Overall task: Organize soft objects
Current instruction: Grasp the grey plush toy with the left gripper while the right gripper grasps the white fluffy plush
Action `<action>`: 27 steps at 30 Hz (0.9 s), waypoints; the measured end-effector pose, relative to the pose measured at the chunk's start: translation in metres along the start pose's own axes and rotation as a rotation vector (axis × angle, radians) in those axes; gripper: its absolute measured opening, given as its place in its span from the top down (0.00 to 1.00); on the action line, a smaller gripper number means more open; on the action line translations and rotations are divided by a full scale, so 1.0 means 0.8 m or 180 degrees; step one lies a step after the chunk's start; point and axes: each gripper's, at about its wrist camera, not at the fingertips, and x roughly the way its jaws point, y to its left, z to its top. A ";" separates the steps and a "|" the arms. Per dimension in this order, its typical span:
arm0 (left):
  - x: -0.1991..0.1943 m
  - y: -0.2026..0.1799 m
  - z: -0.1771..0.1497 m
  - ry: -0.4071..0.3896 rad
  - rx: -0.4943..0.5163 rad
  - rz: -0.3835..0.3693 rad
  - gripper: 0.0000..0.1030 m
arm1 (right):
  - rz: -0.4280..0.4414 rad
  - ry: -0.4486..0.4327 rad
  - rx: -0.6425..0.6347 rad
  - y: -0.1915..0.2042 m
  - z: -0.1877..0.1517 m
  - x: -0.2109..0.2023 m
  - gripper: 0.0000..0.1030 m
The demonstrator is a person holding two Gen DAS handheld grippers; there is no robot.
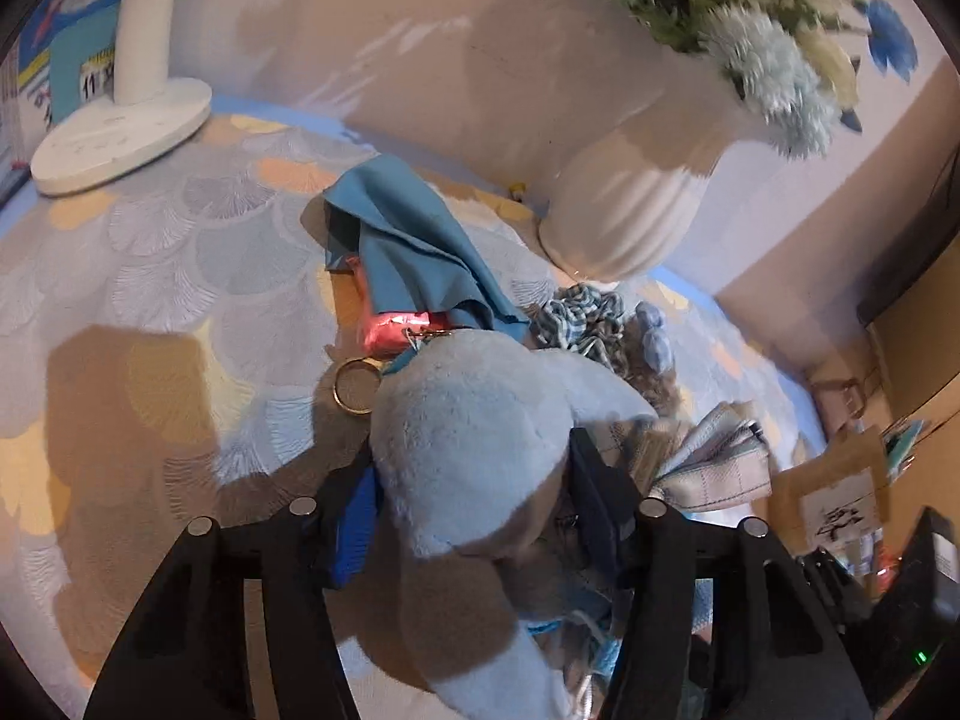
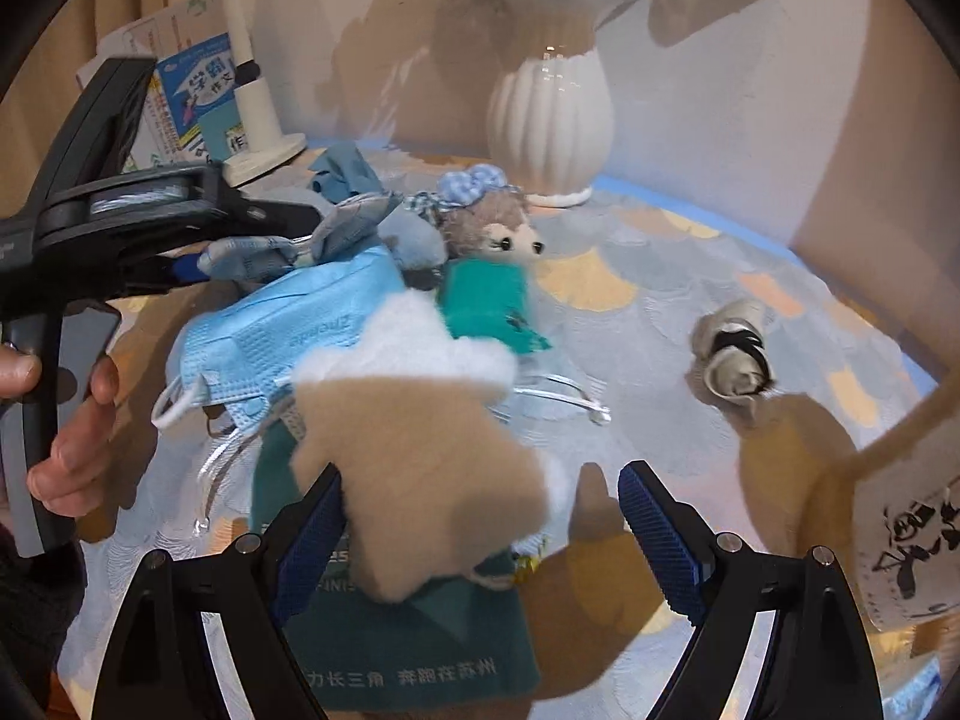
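Note:
In the left wrist view my left gripper [image 1: 474,456] is shut on a light blue plush toy [image 1: 468,420], with a pad pressing on each side. A teal cloth [image 1: 414,240] over a pink item [image 1: 396,324], a key ring [image 1: 357,387] and a gingham scrunchie [image 1: 576,318] lie beyond it. In the right wrist view a white and beige plush [image 2: 420,444] sits between the fingers of my right gripper [image 2: 483,474]. It touches the left pad, while the right pad [image 2: 660,540] stands apart, so the jaws are open. Blue face masks [image 2: 288,336] and a hedgehog plush [image 2: 492,234] lie behind.
A white ribbed vase [image 2: 549,120] with flowers stands at the back, and a white lamp base [image 1: 120,132] with books at the far left. Rolled socks [image 2: 732,354] lie to the right on the patterned tablecloth [image 2: 660,276]. A printed paper bag [image 2: 900,540] stands at the right edge.

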 end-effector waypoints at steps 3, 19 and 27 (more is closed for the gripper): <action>-0.017 -0.004 -0.002 -0.0151 0.0088 0.0028 0.50 | -0.0022 -0.0078 -0.0089 0.015 -0.004 -0.011 0.43; -0.214 -0.027 -0.028 -0.0823 0.0813 0.0019 0.49 | -0.0171 -0.0665 0.0795 -0.012 -0.023 -0.175 0.47; -0.136 -0.044 -0.083 -0.0277 0.1234 0.0409 0.50 | -0.0245 0.0105 0.0890 0.020 -0.076 -0.117 0.47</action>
